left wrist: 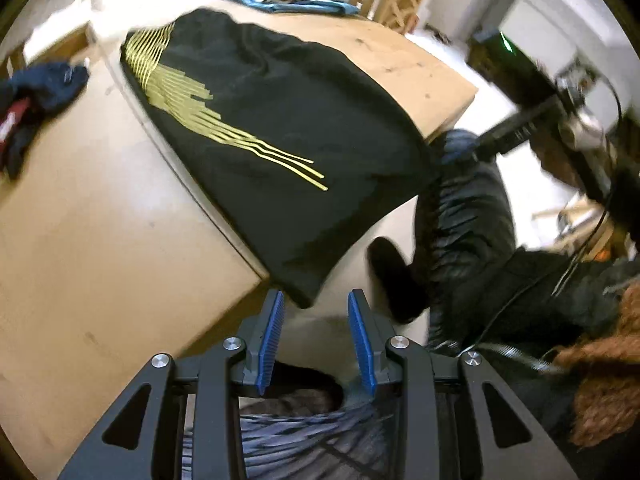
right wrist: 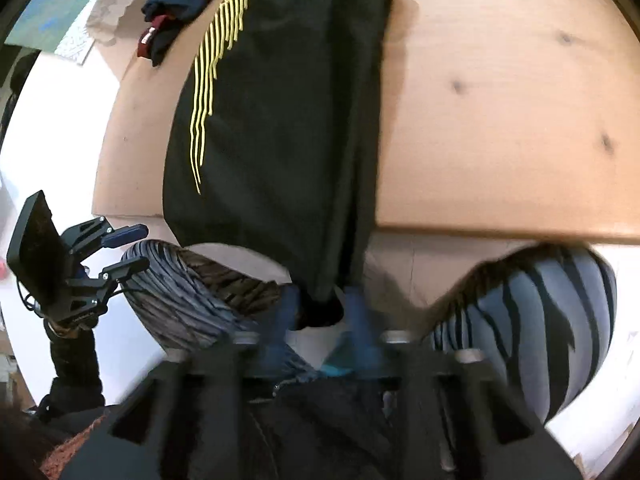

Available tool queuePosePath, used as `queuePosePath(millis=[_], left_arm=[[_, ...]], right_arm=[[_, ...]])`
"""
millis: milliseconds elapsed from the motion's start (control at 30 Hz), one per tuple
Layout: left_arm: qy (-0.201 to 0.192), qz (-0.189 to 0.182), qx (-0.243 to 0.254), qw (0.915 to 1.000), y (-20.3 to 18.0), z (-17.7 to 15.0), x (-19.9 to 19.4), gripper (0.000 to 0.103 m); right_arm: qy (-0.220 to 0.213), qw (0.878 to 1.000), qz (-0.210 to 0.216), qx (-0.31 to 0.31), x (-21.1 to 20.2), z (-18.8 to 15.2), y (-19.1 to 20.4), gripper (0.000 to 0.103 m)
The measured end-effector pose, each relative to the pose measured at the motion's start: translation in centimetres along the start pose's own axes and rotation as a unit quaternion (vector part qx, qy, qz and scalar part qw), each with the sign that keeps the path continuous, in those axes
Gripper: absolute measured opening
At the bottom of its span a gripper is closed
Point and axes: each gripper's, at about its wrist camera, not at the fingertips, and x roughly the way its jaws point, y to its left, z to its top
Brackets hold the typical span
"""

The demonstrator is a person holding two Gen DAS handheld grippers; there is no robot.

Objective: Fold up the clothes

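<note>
Black T-shirt point(left wrist: 280, 128) with gold line print lies spread on the wooden counter point(left wrist: 80, 240), its hem hanging over the near edge. Left tongs point(left wrist: 316, 336) wide apart, empty, just off a hanging corner. Right tongs point(right wrist: 320, 316) blurred; a hem corner sits between them, cannot tell if pinched. Fabric looks light, limp, prone to sagging: best gripped at corners. Bare wood right of the shirt; dark clothes heap point(right wrist: 180, 4) far left.
</note>
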Motion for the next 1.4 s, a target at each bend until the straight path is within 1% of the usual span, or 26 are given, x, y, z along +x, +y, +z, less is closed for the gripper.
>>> queuePosePath(millis=[67,133,200,233,333,367,433,700,800,833,933,1033,1167,1233,1300,1400], left_arm=[[0.002,-0.009,-0.021,0.9997,0.1,-0.4,0.5,0.032],[0.011,-0.010,-0.038,0.9991,0.2,-0.5,1.2,0.032],[0.022,-0.012,-0.059,0.9979,0.6,-0.5,2.1,0.032],[0.029,-0.011,-0.070,0.9971,0.9,-0.5,2.6,0.032],[0.039,-0.002,-0.081,0.9959,1.2,-0.1,3.4,0.032],[0.039,-0.001,-0.085,0.9956,1.3,0.0,3.5,0.033],[0.041,-0.001,-0.092,0.9949,1.4,0.2,3.8,0.038],[0.047,-0.001,-0.116,0.9922,2.1,0.8,4.5,0.038],[0.049,-0.006,-0.117,0.9919,2.1,0.4,4.0,0.038],[0.050,-0.005,-0.117,0.9918,2.1,0.3,3.8,0.040],[0.047,-0.005,-0.124,0.9911,2.4,0.3,3.3,0.040],[0.041,-0.010,-0.129,0.9908,2.7,0.9,3.5,0.040],[0.052,-0.023,-0.130,0.9899,2.6,1.3,4.5,0.041],[0.053,-0.024,-0.133,0.9894,2.6,1.4,4.8,0.041],[0.052,-0.041,-0.149,0.9867,2.9,1.5,5.0,0.041],[0.052,-0.050,-0.159,0.9847,2.9,1.6,5.3,0.041]], right_arm=[[-0.021,1.000,0.007,-0.006,-0.8,-0.8,-0.4,0.052],[-0.042,0.999,-0.001,0.002,-1.2,-1.2,-1.4,0.052],[-0.050,0.999,-0.002,0.012,-1.0,-1.3,-2.2,0.052],[-0.050,0.999,0.003,0.016,-0.6,-1.2,-2.5,0.052],[-0.050,0.999,0.009,0.019,0.6,-1.0,-2.9,0.052],[-0.051,0.999,0.008,0.017,0.8,-0.9,-3.0,0.052],[-0.051,0.999,0.008,0.011,1.1,-0.7,-3.0,0.052],[-0.044,0.999,-0.003,-0.015,2.2,0.1,-2.2,0.052],[-0.040,0.999,0.009,-0.023,1.7,-0.2,-2.2,0.052],[-0.041,0.999,0.009,-0.028,1.3,-0.4,-2.1,0.052],[-0.050,0.998,0.010,-0.026,0.6,-0.4,-2.4,0.053],[-0.044,0.998,0.025,-0.021,0.7,0.3,-2.3,0.053],[-0.026,0.999,0.034,-0.027,1.2,0.7,-1.9,0.053],[-0.023,0.999,0.024,-0.027,1.4,0.9,-1.8,0.053],[-0.021,0.999,0.017,-0.029,1.6,1.4,-1.7,0.053],[-0.015,0.999,0.010,-0.028,2.1,2.0,-1.6,0.053]])
